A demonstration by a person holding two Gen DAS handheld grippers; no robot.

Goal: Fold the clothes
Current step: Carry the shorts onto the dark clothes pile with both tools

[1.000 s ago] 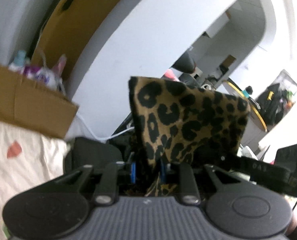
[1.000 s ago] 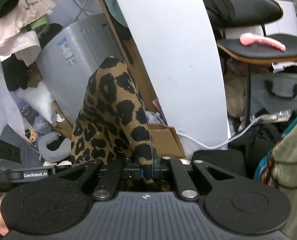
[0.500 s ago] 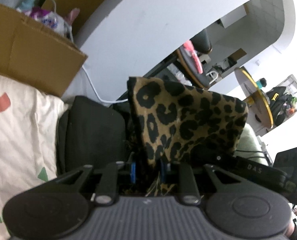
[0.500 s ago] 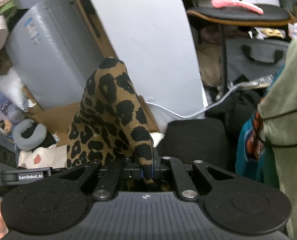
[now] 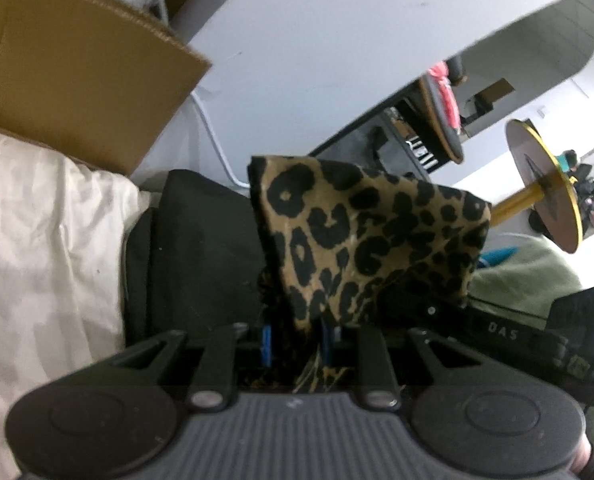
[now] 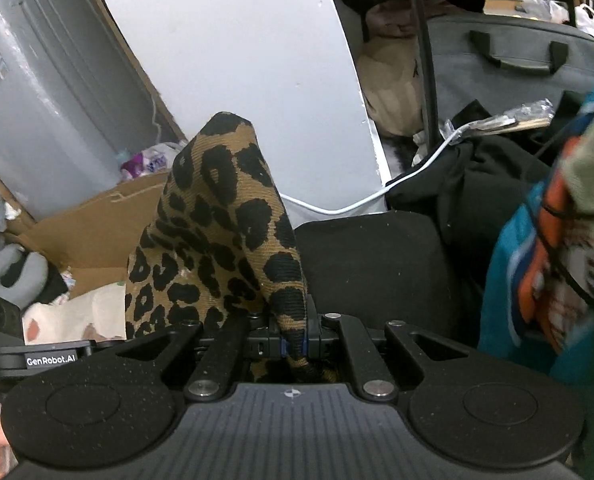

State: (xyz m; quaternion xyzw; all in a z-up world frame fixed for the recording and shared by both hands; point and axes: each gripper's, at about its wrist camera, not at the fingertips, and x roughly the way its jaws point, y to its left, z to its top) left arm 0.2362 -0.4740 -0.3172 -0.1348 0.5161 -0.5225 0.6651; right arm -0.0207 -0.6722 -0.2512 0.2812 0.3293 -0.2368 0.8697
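Observation:
A leopard-print garment (image 5: pixel 361 236) is held up in the air by both grippers. My left gripper (image 5: pixel 295 338) is shut on one corner of it, and the cloth stands up in front of the lens. My right gripper (image 6: pixel 293 344) is shut on another corner of the same leopard-print garment (image 6: pixel 217 232), which rises as a peak above the jaws. The rest of the garment hangs below and is hidden. The right gripper's body (image 5: pixel 537 336) shows at the right of the left wrist view.
A black folded garment (image 6: pixel 377 264) lies below, on a white patterned sheet (image 5: pixel 45 248). A cardboard box (image 5: pixel 69 68), a white panel (image 6: pixel 233 64), a white cable (image 6: pixel 377 196), a grey bag (image 6: pixel 509 64) and a pile of green, teal and orange clothes (image 6: pixel 557 248) surround it.
Both grippers have tilted downward with the leopard-print garment still held. The black garment and the sheet have come into fuller view.

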